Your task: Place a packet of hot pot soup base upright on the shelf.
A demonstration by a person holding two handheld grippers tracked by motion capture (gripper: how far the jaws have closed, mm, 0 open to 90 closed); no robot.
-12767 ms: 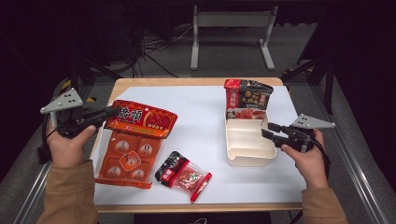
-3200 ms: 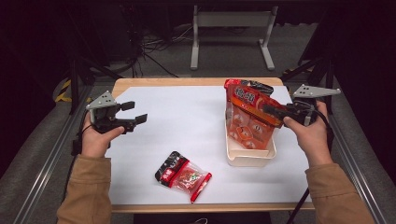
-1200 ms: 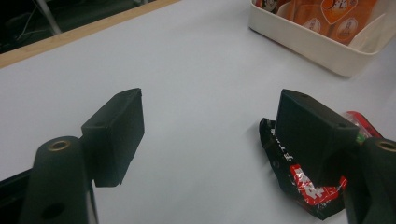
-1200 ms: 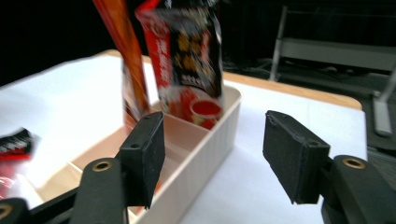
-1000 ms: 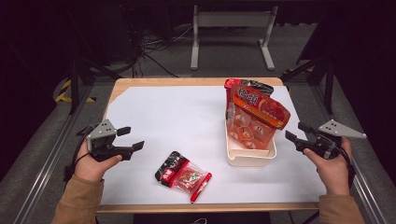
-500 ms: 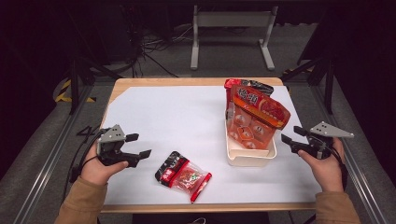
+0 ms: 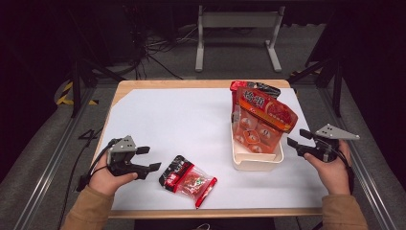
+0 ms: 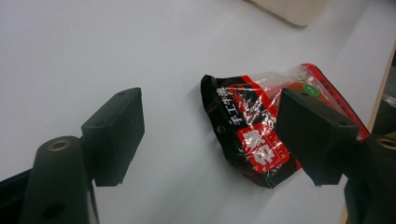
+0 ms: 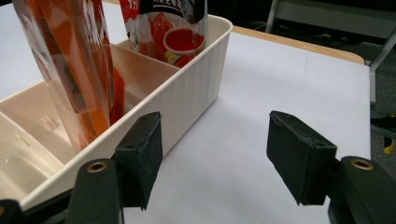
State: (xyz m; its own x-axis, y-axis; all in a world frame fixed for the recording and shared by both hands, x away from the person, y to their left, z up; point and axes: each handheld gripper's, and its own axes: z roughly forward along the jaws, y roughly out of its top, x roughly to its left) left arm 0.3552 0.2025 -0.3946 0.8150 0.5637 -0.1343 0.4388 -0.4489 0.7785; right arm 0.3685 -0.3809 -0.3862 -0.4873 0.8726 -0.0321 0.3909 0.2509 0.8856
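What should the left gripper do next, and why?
Probably ease the left gripper forward so its open jaws straddle the snack bag, then close. The bag lies flat on the table, just ahead of the jaws and untouched, while two other packs already stand in the bin. The right gripper is open and empty beside the bin.

It looked like a lab: dark walls, a metal stand [image 7: 238, 28] and floor cables [image 7: 158, 50] lay beyond the grippers, past the white-covered table [image 7: 182, 120].
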